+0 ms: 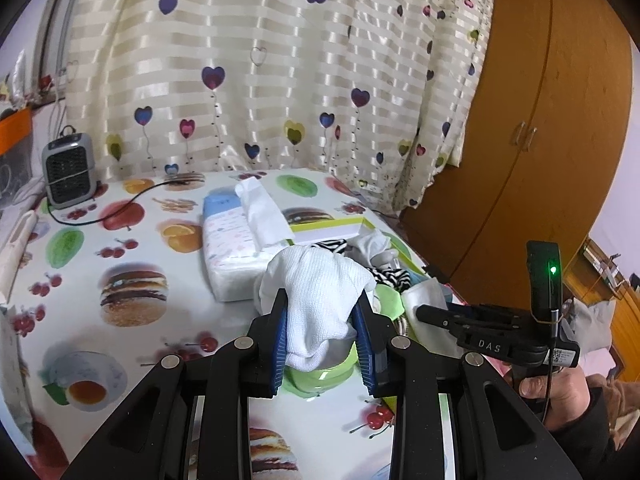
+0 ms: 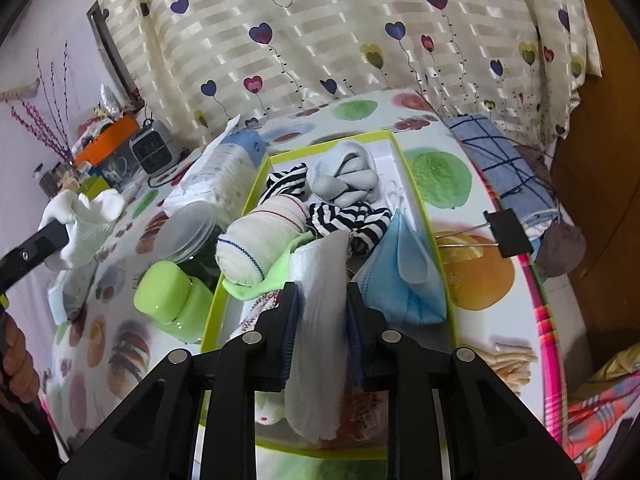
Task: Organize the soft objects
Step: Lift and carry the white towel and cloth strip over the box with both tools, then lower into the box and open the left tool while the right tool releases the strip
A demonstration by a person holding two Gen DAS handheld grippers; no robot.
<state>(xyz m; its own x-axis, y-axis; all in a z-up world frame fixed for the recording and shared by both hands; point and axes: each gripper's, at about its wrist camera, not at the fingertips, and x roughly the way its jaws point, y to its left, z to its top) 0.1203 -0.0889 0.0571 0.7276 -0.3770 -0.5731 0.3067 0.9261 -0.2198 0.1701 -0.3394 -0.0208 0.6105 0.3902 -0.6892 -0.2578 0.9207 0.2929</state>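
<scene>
The lower part of the green-rimmed box [image 2: 418, 216] is hidden behind the right gripper [image 2: 322, 300], and what lies under the white folded cloth [image 2: 320, 280] cannot be made out. That cloth is clamped between the right gripper's blue pads, held over the box, angled downward. In the box, a rolled cream sock [image 2: 260, 236], striped socks [image 2: 348, 220], grey socks [image 2: 346, 184] and a blue face mask [image 2: 404, 276] are seen packed together. The left gripper [image 1: 323, 320] is closed on a white sock [image 1: 320, 288], held above the fruit-print table [image 1: 120, 248], just left of the box; a green container [image 1: 320, 376] beneath it is mostly covered. A tissue pack [image 1: 232, 248] lies beside the box. Only part of a hand [image 1: 556, 392] on the right gripper's handle is shown, cut off at the edge.
</scene>
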